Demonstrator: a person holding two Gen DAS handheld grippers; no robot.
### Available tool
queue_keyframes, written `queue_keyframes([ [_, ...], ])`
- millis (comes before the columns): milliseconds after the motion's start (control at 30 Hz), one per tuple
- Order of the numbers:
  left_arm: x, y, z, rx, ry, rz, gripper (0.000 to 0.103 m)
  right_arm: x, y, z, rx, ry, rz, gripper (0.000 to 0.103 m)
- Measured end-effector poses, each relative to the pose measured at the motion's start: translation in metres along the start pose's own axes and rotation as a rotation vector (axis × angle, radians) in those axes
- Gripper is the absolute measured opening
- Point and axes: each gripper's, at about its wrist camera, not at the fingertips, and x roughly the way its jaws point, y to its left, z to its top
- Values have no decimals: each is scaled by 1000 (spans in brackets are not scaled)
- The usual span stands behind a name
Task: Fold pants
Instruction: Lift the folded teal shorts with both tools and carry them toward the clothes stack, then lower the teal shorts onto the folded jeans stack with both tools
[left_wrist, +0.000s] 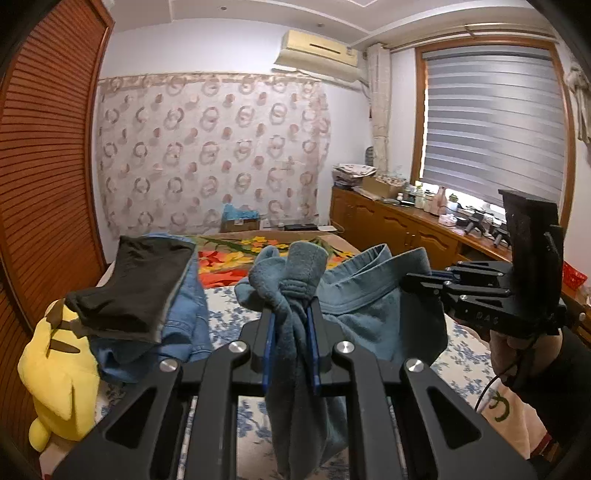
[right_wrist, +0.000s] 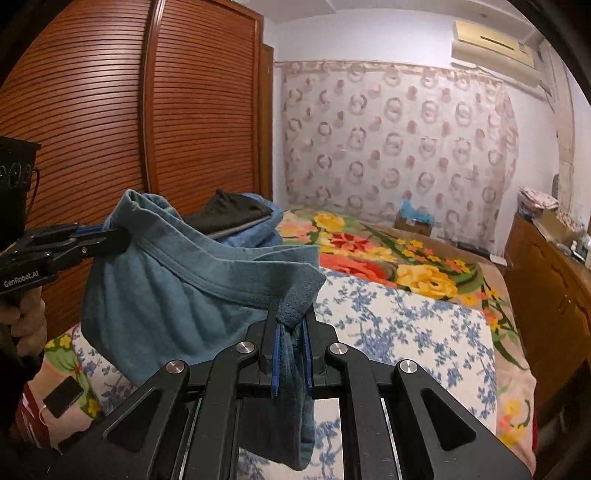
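Held up above the bed (right_wrist: 406, 325), mid-lift: teal pants (right_wrist: 177, 295) stretched by the waistband between both tools, ahead of the first fold. Left hand-held gripper (left_wrist: 290, 321) clamped on a bunched end; right hand-held gripper (right_wrist: 290, 332) clamped on the opposite waistband corner. Next, probably: spread flat, legs laid together. Left of the left hand-held gripper, a stack of folded clothes (left_wrist: 147, 295). Far beyond, a cardboard box (right_wrist: 412, 223) holding something blue, perhaps cloth.

Soft, matt teal fleece pants (left_wrist: 295, 280) bunch between matt black plastic grippers (left_wrist: 291, 332) with blue pads and shiny metal pivot pins. Behind, a glossy slatted wood wardrobe (right_wrist: 110, 110), printed cotton bedding (right_wrist: 406, 325) and a plush yellow toy (left_wrist: 59, 373).
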Motion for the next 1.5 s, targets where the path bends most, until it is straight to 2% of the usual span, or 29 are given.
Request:
queue_keyframes([
  [433,22,69,28,-33,-27,103,12,82,13,74,-116,-14,42,7],
  [667,38,107,45,-64,-63,154,12,127,12,118,-169,-66,54,7],
  [767,39,121,47,-86,-113,170,12,145,14,133,-199,-85,52,7],
  [867,39,131,44,-96,-148,189,12,164,18,145,-238,-98,46,7],
  [1133,48,161,33,-155,-147,240,12,215,38,172,-326,-109,64,7],
  [1300,47,178,20,-228,-148,292,12,255,62,185,-364,-84,103,7],
  [1400,49,189,2,-322,-148,353,13,275,80,189,-368,-72,136,7],
  [1500,52,191,-13,-355,-132,379,13,291,98,187,-367,-60,148,7],
])
